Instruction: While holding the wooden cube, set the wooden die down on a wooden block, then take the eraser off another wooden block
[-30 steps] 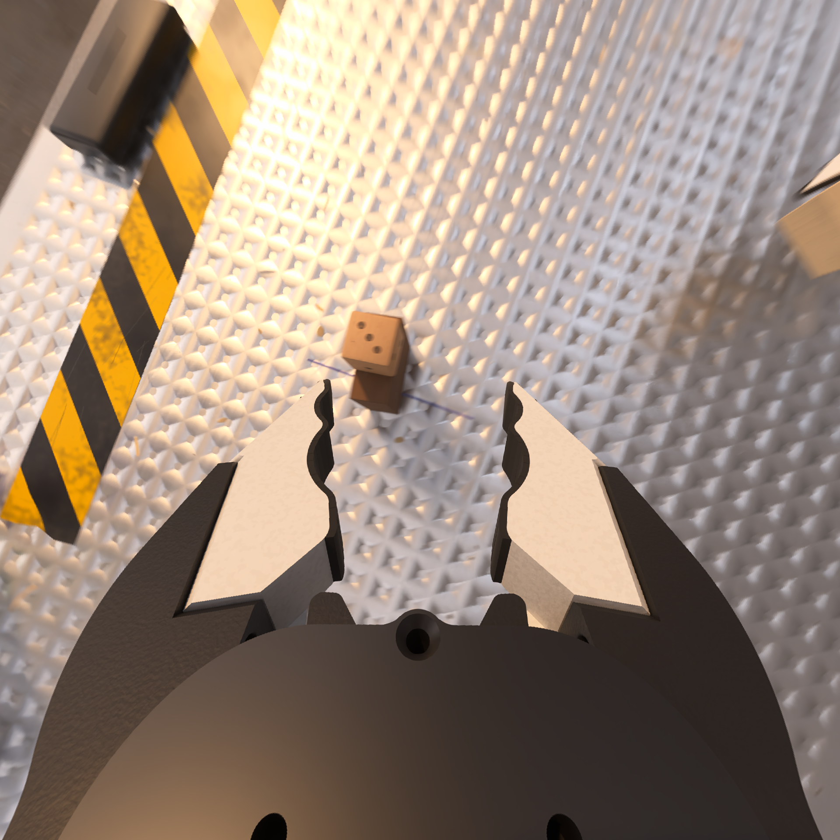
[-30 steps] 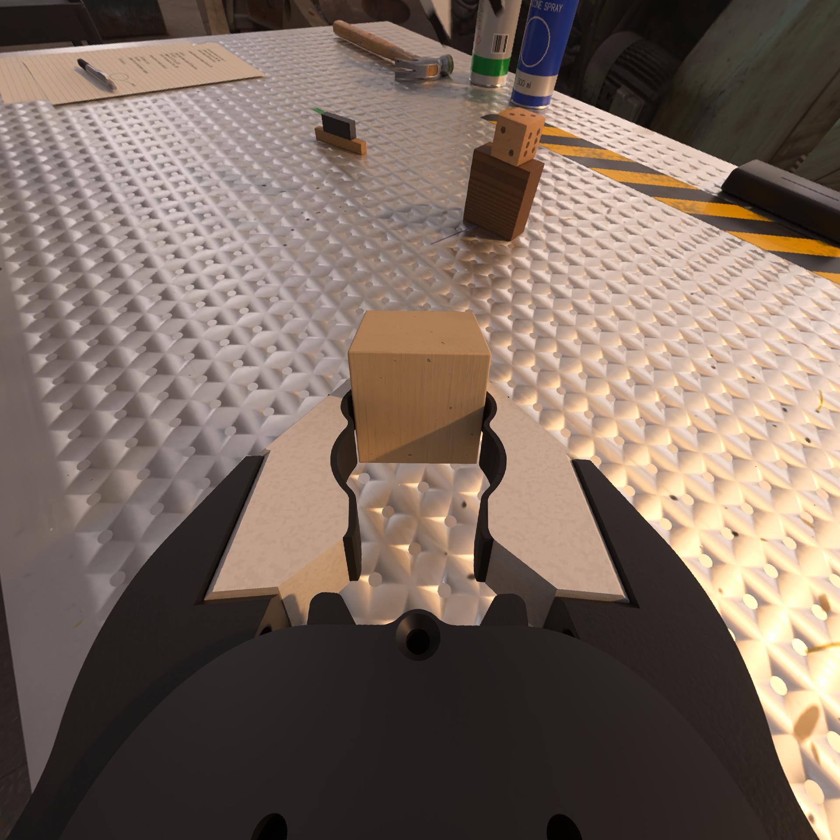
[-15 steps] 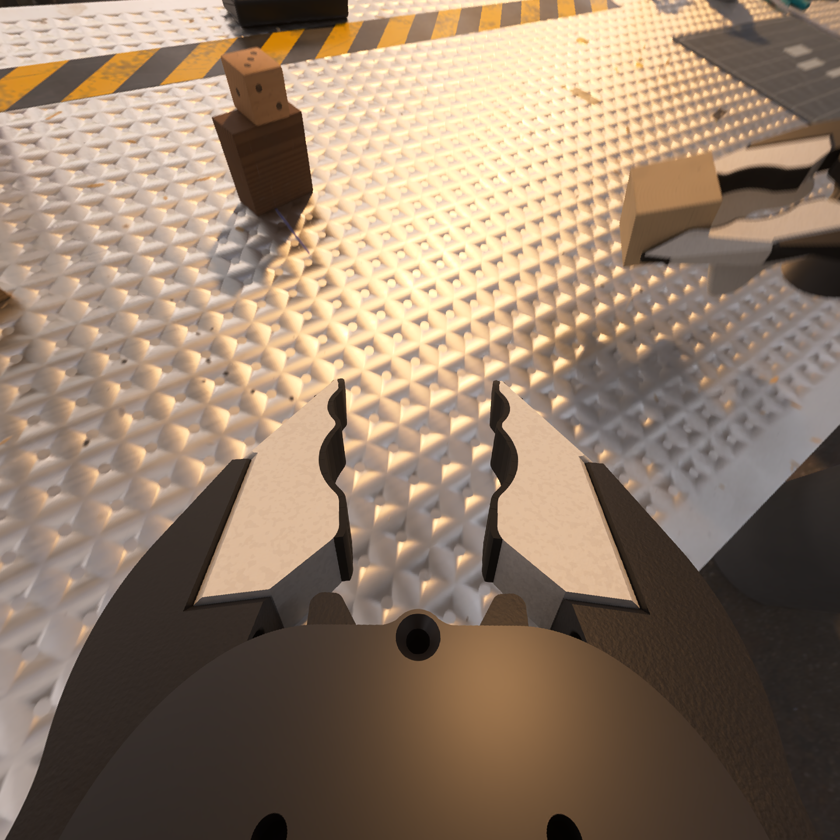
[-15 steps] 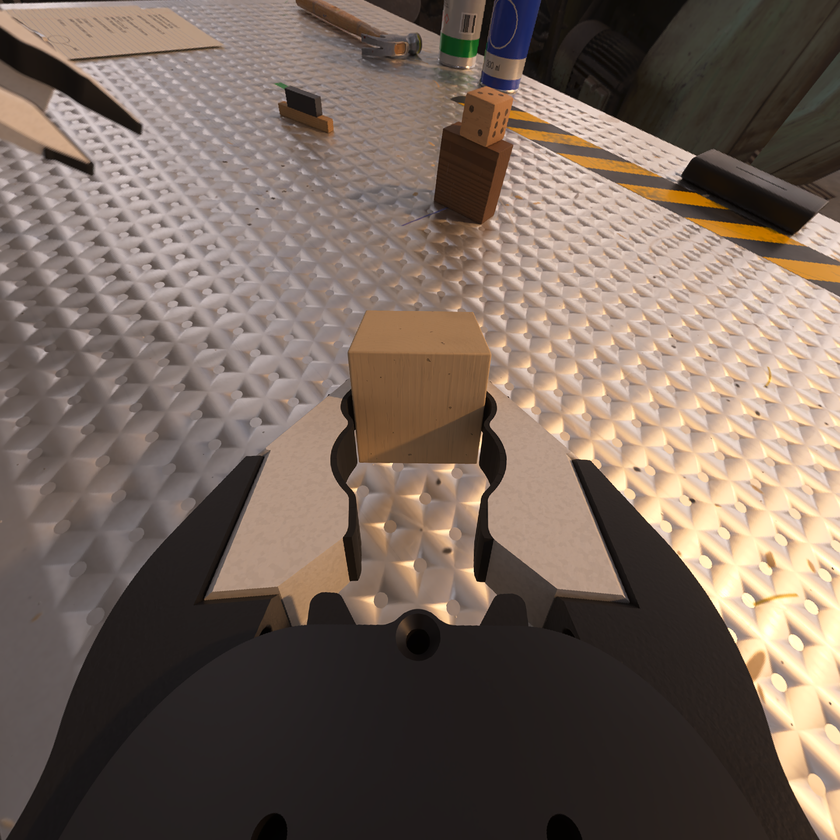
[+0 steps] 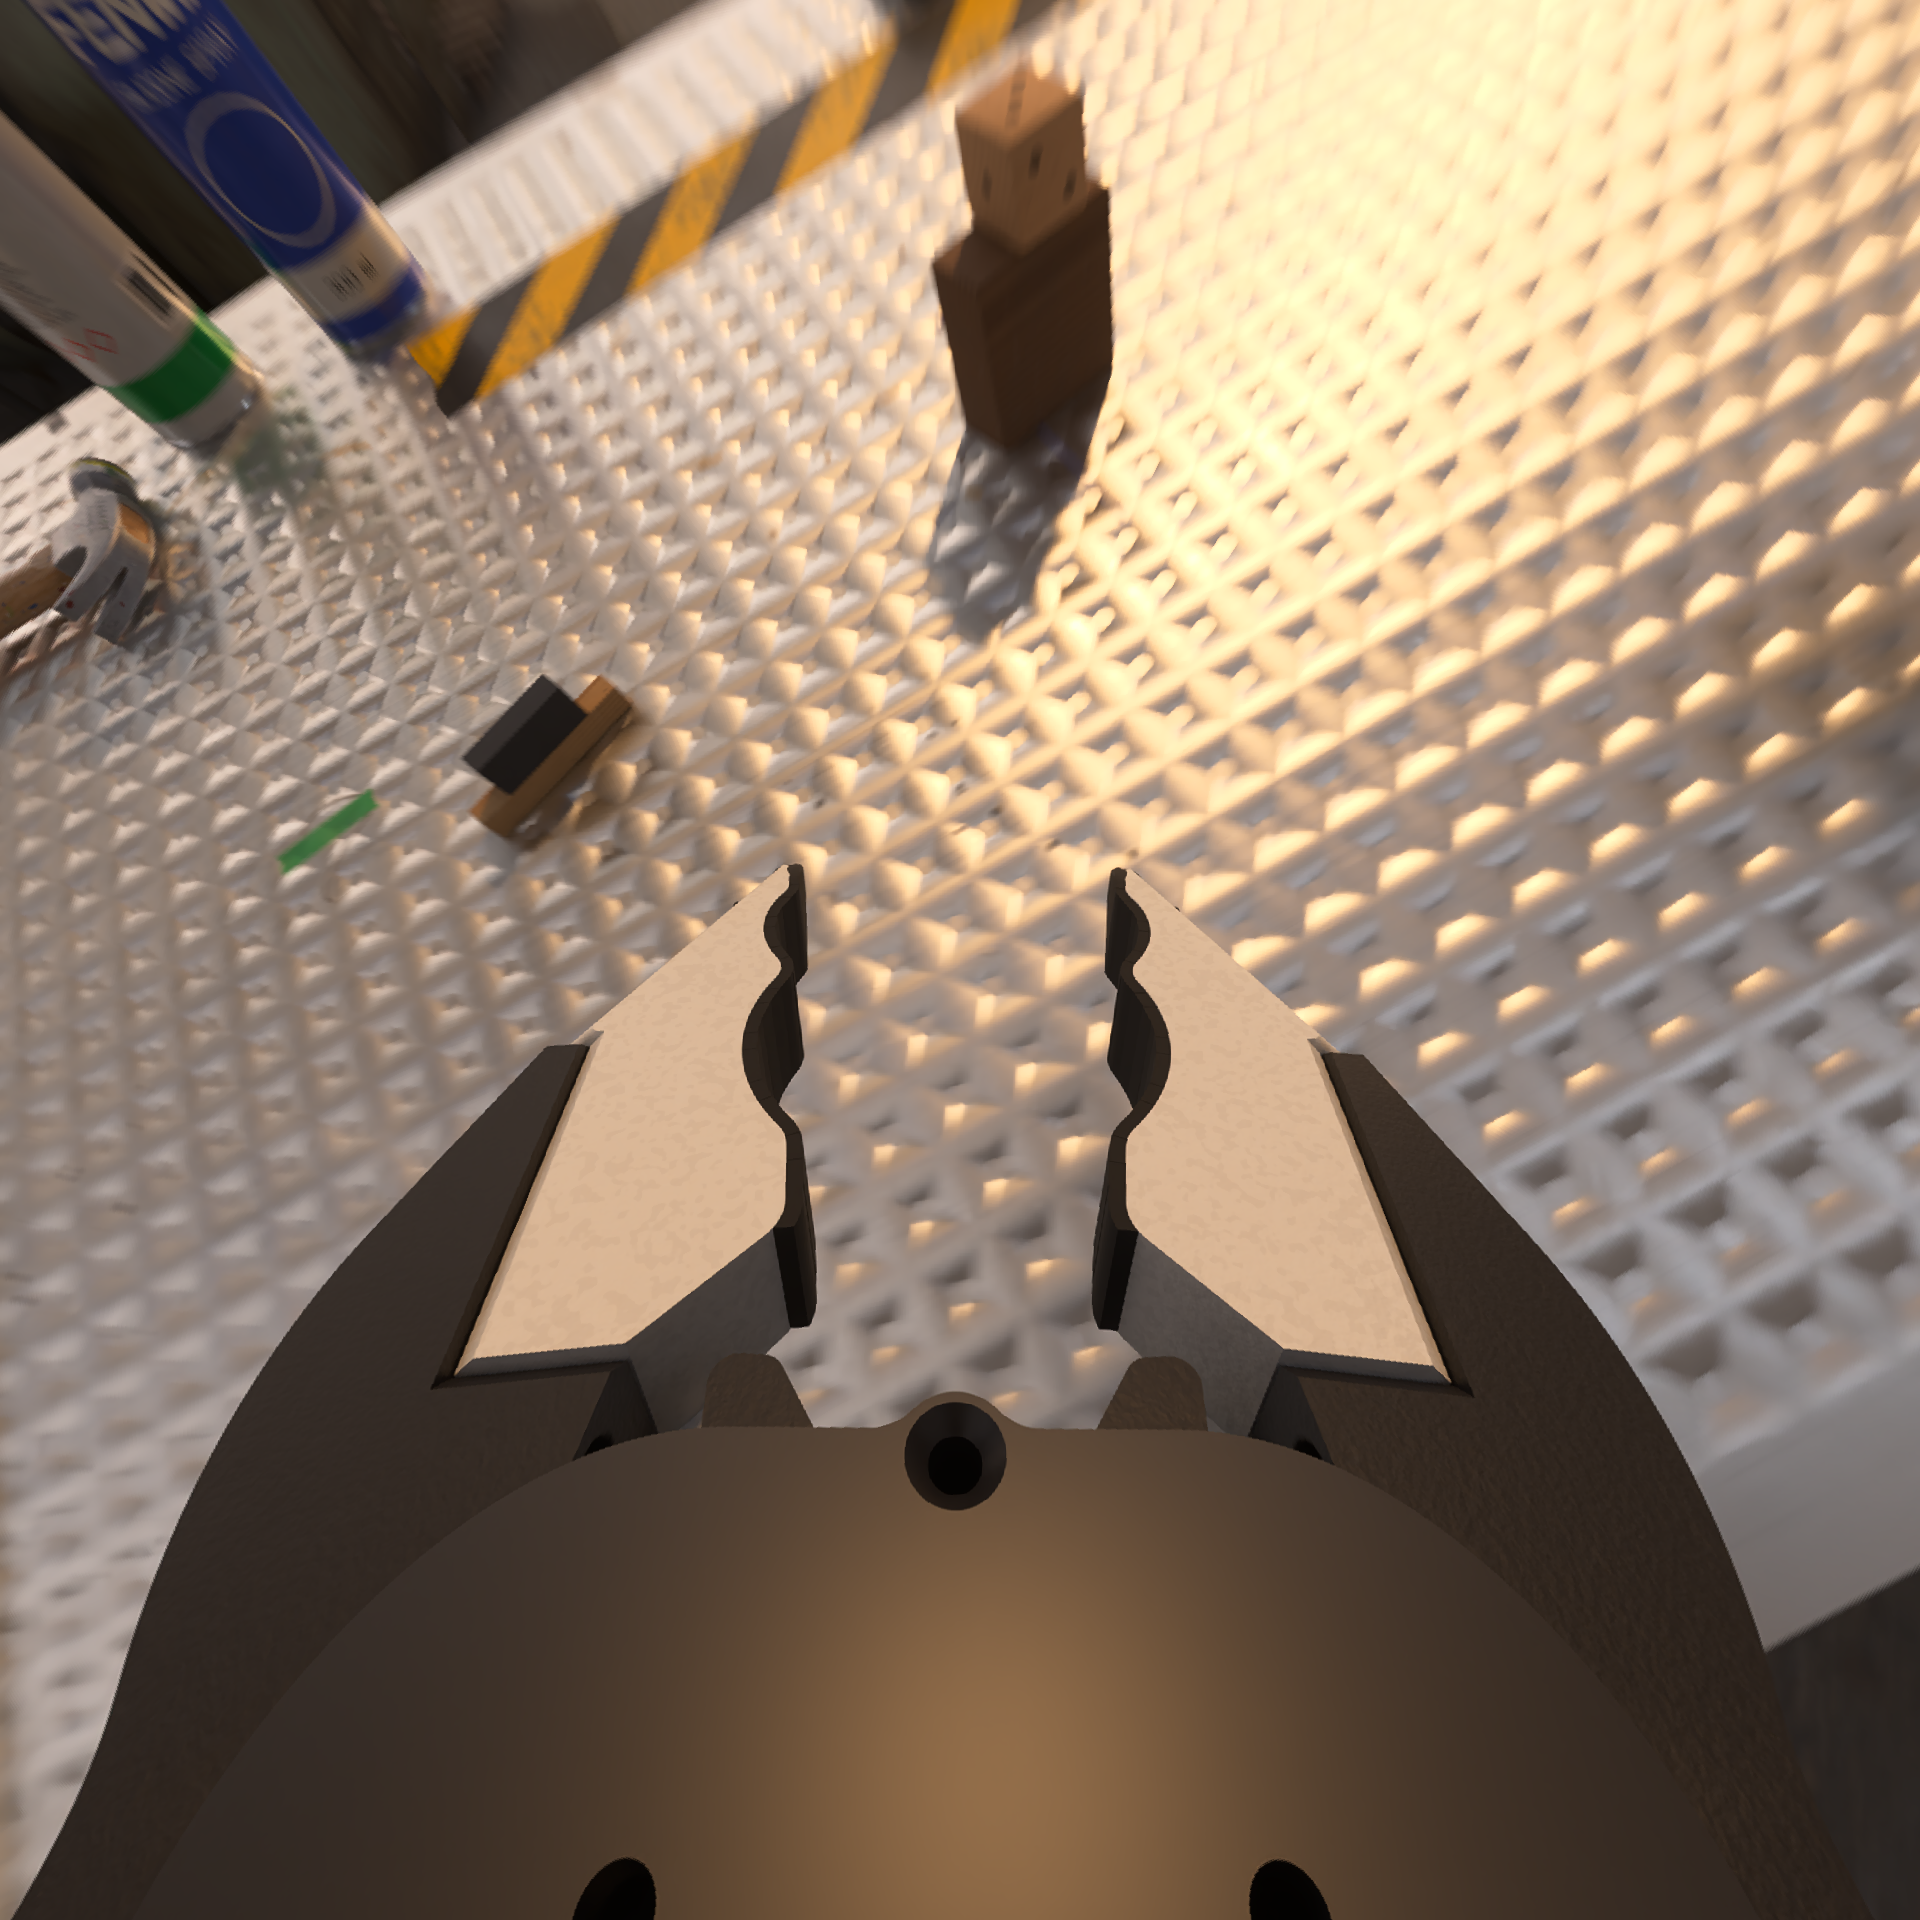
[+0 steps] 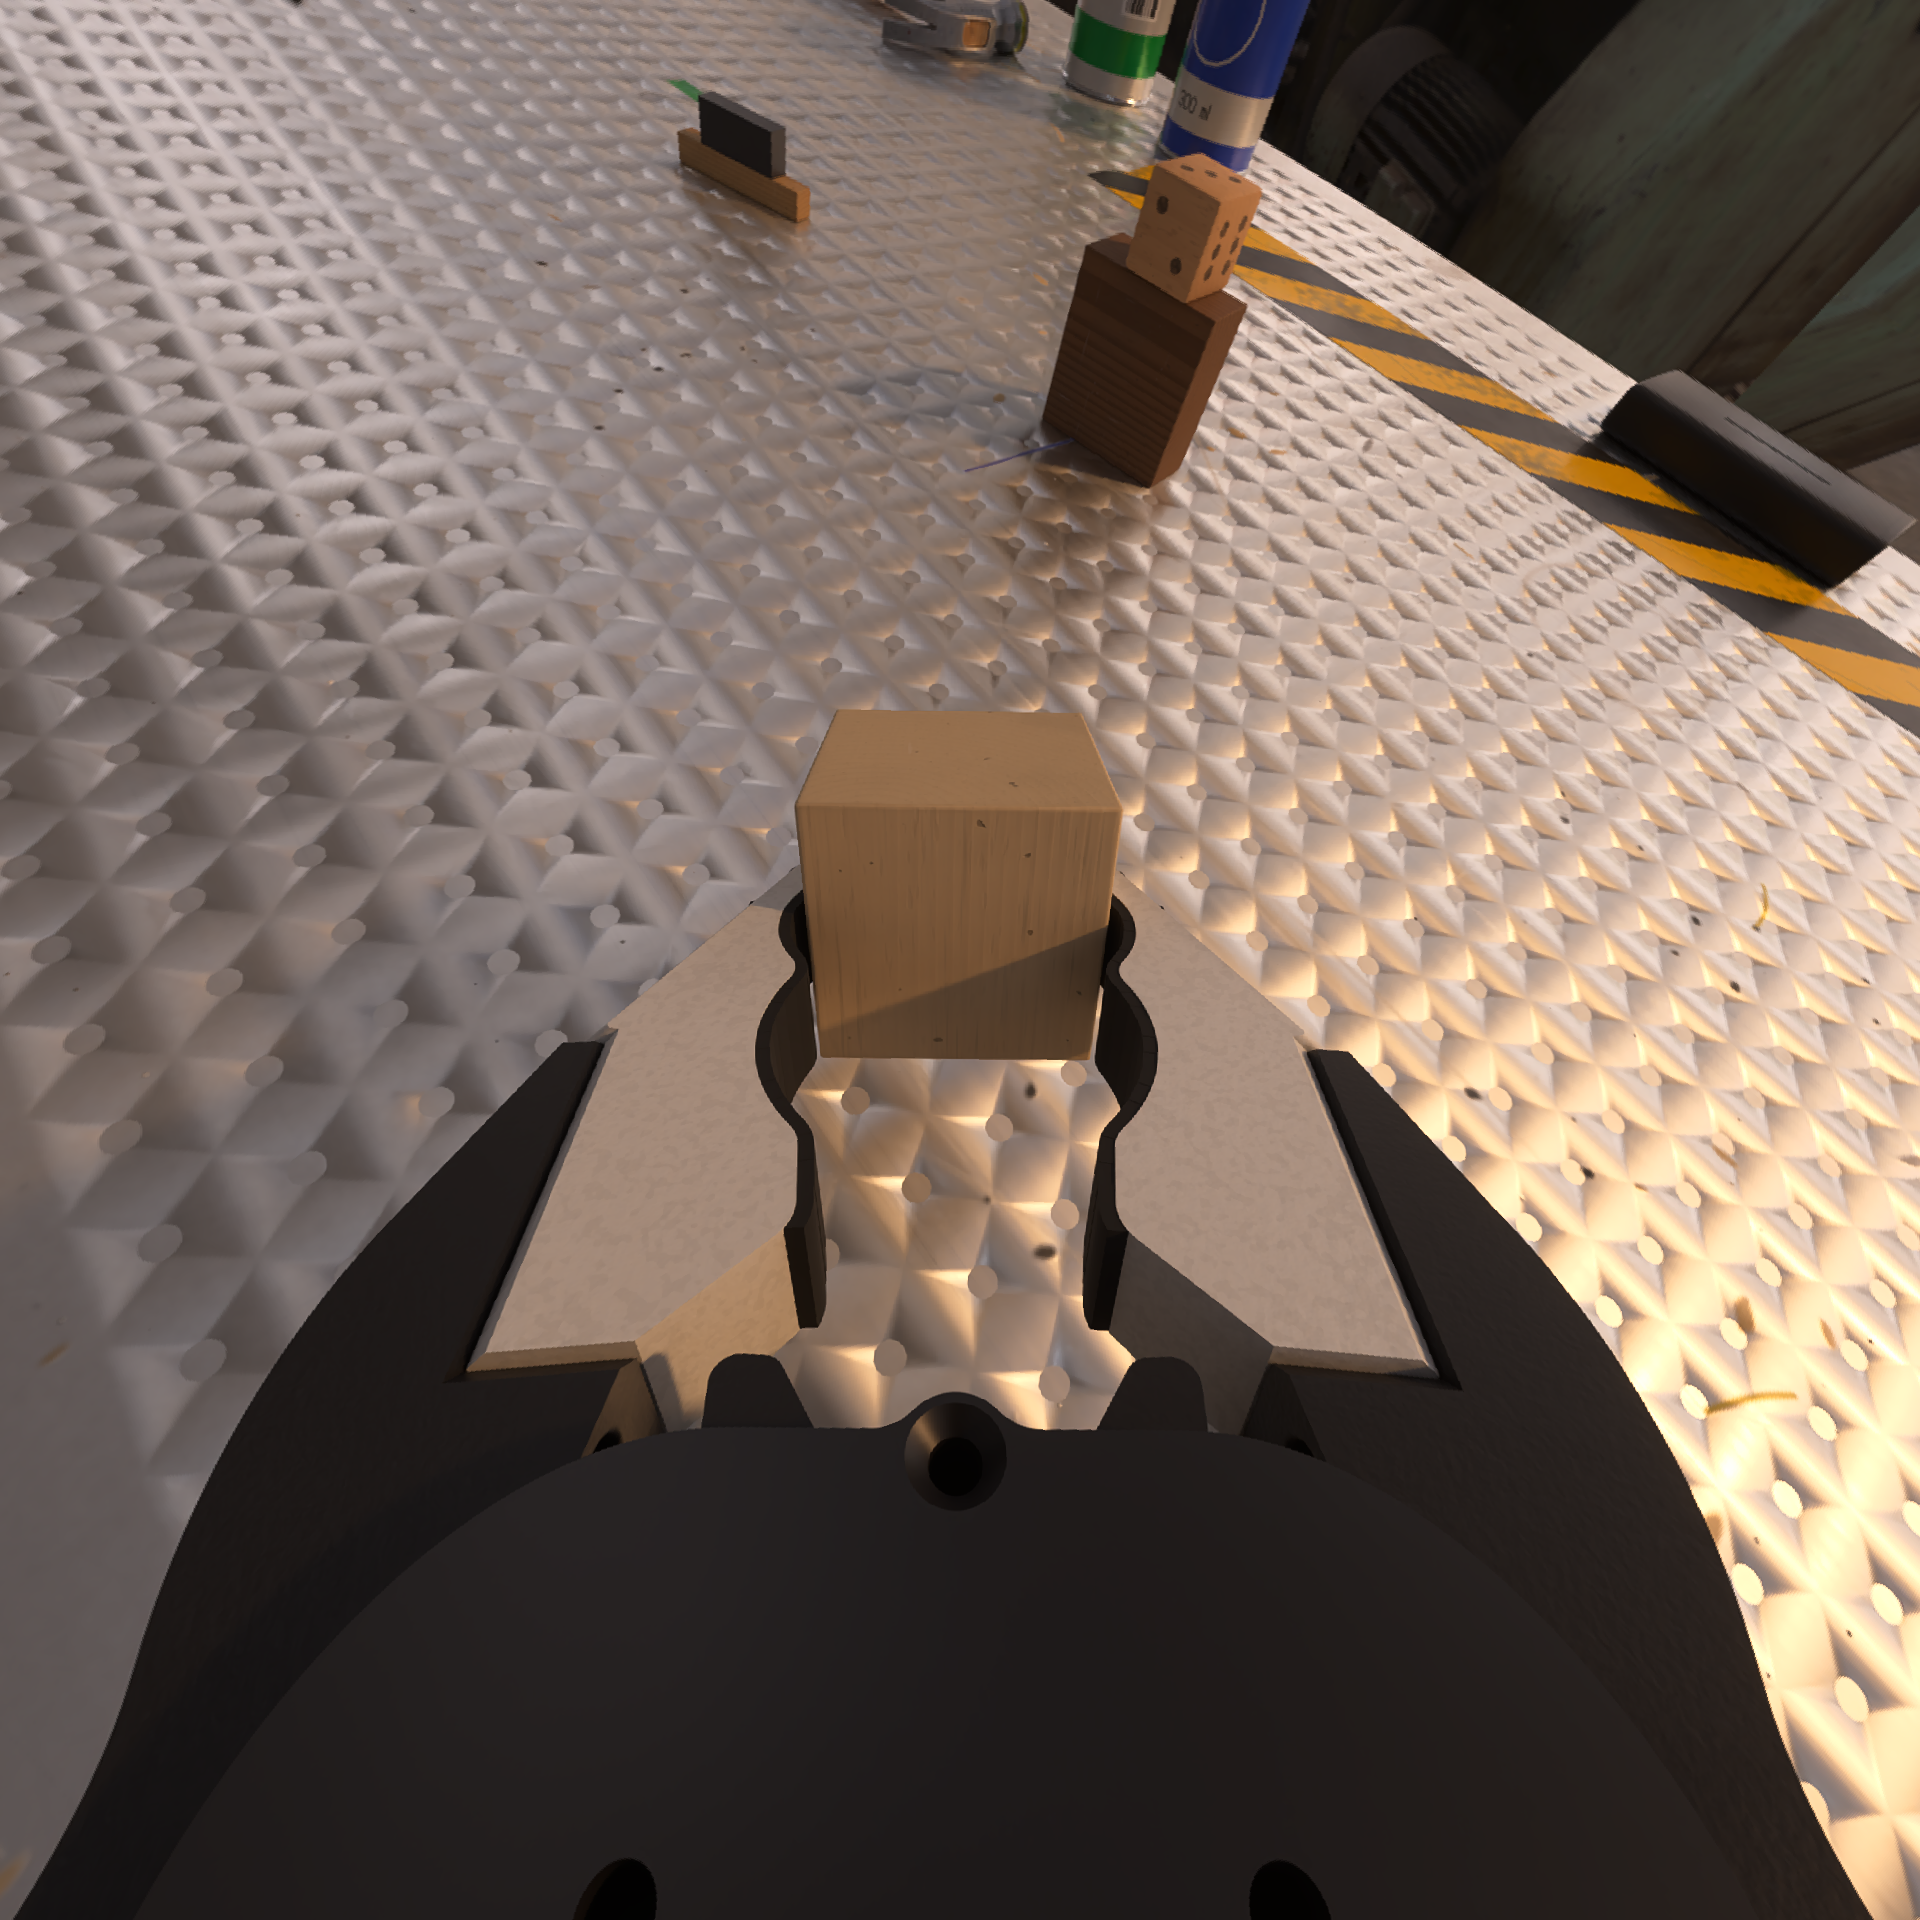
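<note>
The right gripper point(image 6: 956, 935) clamped the wooden cube point(image 6: 958, 883); the left gripper point(image 5: 954, 883) gaped wide, empty, with the eraser point(image 5: 525, 729) at ten o'clock.

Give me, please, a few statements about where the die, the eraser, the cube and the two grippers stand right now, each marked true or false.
1. The die rests on the tall block. True.
2. The right gripper is open and empty. False: it is shut on the cube, which it holds clear of the table.
3. The eraser sits on the flat block. True.
4. The left gripper grips the eraser. False: it is open and empty, and the eraser lies ahead of it to its left.
5. Both spray cans lie flat beside the die. False: they stand near the table's edge, apart from it.
</note>
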